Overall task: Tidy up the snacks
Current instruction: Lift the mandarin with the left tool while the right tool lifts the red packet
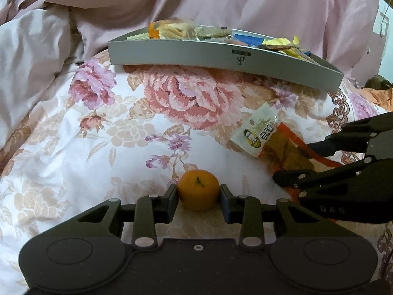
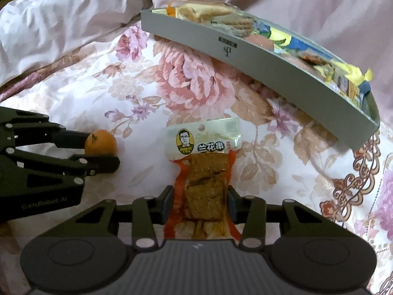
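Observation:
A small orange sits between the fingers of my left gripper, which is shut on it on the floral bedspread; it also shows in the right wrist view. My right gripper is shut on a clear snack packet of brown tofu strips with a white label; in the left wrist view the packet lies right of the orange. A grey tray with several wrapped snacks stands behind; it also shows in the right wrist view.
The floral bedspread covers the surface. A pink rumpled duvet rises behind the tray and at the left. An orange cloth lies at the far right edge.

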Tool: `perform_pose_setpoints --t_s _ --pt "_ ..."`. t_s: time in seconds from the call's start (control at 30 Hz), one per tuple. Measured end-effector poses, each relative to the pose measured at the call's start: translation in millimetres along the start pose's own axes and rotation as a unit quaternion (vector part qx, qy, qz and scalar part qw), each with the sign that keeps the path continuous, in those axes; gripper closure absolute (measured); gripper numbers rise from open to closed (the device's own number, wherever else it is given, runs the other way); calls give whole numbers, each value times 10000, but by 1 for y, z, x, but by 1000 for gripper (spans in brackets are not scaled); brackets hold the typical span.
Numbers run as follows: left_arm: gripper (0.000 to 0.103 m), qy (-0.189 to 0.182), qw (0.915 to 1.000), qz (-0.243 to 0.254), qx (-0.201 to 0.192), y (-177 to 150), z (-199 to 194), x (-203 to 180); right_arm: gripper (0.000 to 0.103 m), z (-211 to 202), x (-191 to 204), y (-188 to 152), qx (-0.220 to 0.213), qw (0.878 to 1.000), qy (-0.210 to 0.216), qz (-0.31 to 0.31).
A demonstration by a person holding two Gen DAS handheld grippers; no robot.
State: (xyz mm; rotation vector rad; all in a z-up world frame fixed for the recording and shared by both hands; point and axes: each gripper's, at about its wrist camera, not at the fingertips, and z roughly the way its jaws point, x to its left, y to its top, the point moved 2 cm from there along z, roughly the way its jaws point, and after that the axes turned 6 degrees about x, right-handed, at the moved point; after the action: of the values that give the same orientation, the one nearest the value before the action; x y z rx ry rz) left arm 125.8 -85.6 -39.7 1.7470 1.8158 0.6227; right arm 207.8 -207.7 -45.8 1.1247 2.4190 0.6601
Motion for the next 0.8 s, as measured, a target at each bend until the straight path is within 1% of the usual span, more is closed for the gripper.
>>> perform_pose_setpoints --t_s 0.1,0.33,0.57,0.8 --pt "65 14 10000 -44 -56 1 -1 1 56 -3 5 0 -138 9990 -309 -278" --pt "65 47 9998 -91 -189 3 -3 3 56 -7 10 2 -381 9949 -687 -639" --pt "65 82 9990 -192 -385 6 -7 5 56 -10 17 2 -574 9892 -910 -998" --pt "65 91 9975 -367 -601 14 -13 9 55 -22 22 2 -1001 9795 -1218 -1257"
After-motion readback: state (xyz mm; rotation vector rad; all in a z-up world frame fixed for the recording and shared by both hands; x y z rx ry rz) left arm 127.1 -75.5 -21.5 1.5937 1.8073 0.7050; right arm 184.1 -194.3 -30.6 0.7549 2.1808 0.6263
